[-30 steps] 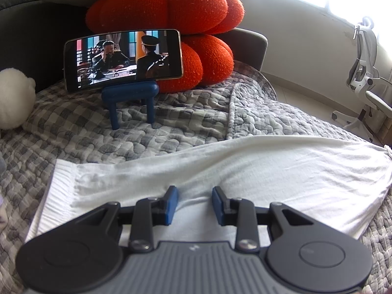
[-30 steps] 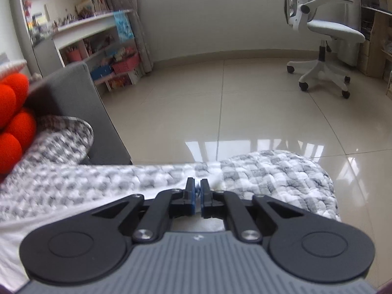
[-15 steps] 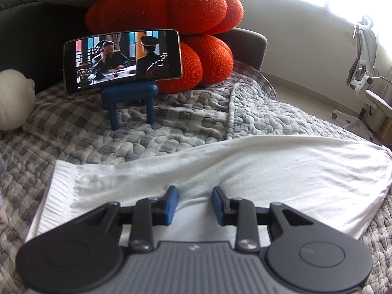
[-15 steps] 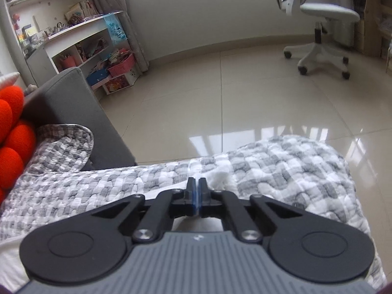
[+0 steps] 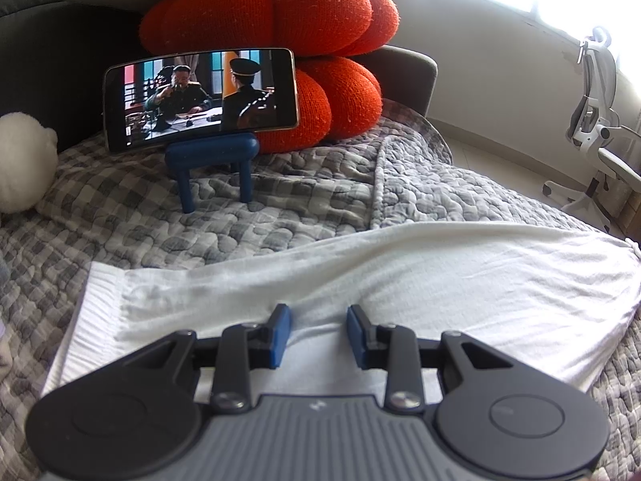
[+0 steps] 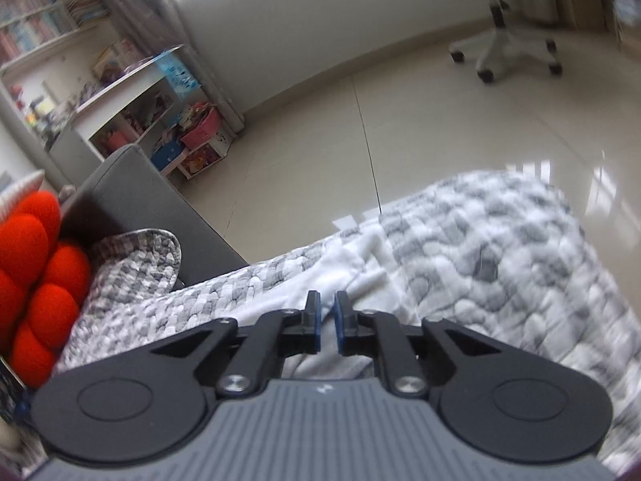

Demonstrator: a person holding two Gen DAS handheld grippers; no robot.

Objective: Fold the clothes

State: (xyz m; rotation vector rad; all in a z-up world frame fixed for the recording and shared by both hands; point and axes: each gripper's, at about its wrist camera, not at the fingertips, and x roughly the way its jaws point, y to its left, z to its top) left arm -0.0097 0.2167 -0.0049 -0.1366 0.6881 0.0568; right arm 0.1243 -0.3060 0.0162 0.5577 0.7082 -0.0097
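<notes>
Currently: garment flat, both grippers unloaded

The white garment (image 5: 400, 280) lies on the grey quilt (image 5: 280, 216), long axis running left to right ahead of the left gripper (image 5: 318, 320), ribbed hem toward its left. The left jaws stand wide apart over the cloth, gripping nothing. The right gripper (image 6: 327, 312) shows a narrow gap between its pads, the garment's end just ahead.
</notes>
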